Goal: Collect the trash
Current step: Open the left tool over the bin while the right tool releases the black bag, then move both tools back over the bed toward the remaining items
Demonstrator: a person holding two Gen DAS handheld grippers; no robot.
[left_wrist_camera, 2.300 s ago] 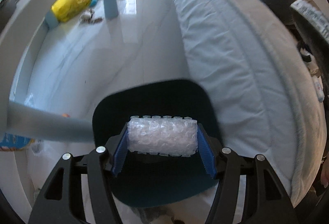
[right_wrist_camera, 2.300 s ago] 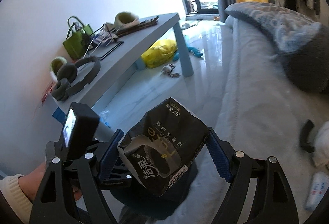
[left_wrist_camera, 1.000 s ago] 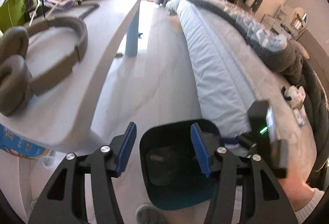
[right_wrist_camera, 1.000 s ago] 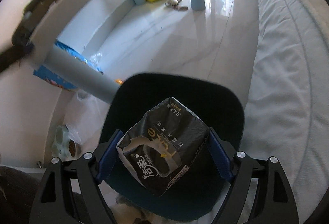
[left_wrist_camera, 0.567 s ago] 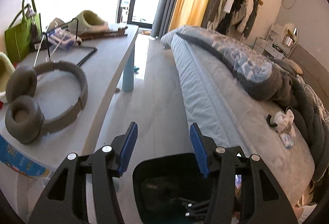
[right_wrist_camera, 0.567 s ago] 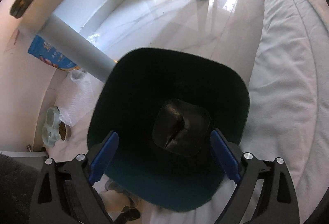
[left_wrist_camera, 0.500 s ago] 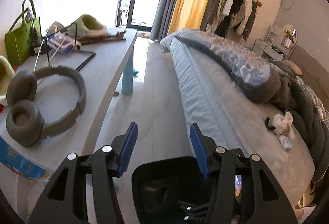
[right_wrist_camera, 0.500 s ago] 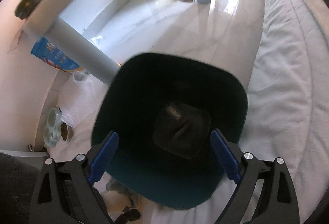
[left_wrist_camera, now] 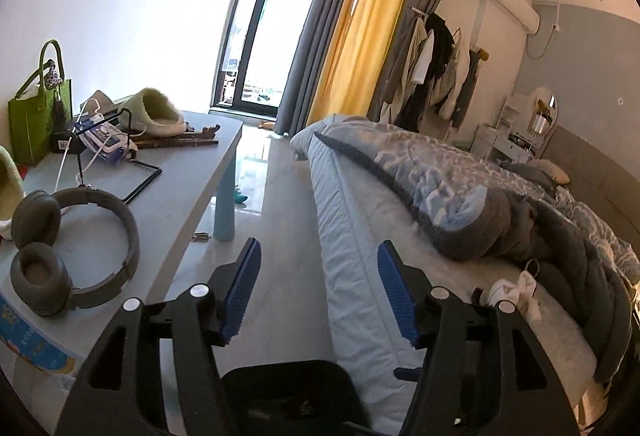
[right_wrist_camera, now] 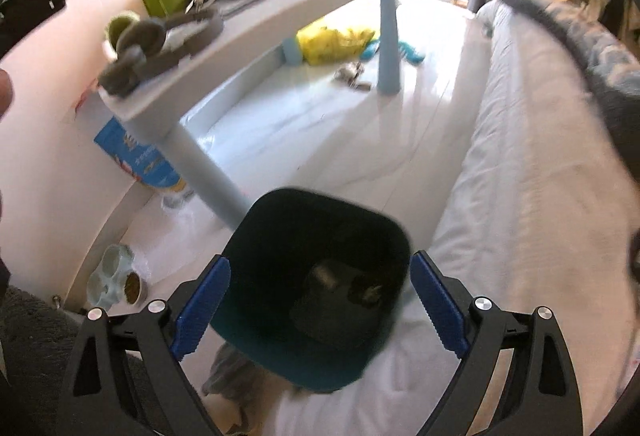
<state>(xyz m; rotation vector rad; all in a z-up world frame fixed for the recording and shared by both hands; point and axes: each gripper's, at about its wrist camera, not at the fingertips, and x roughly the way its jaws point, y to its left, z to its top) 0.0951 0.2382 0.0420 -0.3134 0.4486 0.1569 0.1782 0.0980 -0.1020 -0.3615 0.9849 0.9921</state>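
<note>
A dark teal trash bin (right_wrist_camera: 280, 232) stands on the floor between the table leg and the bed. A black packet (right_wrist_camera: 340, 296) lies inside it. My right gripper (right_wrist_camera: 320, 300) is open and empty, held just above the bin's near side. My left gripper (left_wrist_camera: 316, 288) is open and empty, raised and looking down the room; the bin's rim (left_wrist_camera: 288, 372) shows below it. White crumpled trash (left_wrist_camera: 516, 288) lies on the bed at the right.
A grey table (left_wrist_camera: 180, 192) at the left holds headphones (left_wrist_camera: 72, 248), a green bag (left_wrist_camera: 36, 116) and a slipper (left_wrist_camera: 156, 112). The bed (right_wrist_camera: 540, 156) runs along the right. A yellow bag (right_wrist_camera: 332, 40) lies under the table. A pet bowl (right_wrist_camera: 116, 280) sits lower left.
Both grippers let go of their trash into the bin: the left its bubble wrap, the right its black packet. The left then rose to look across the room; the right drew back a little.
</note>
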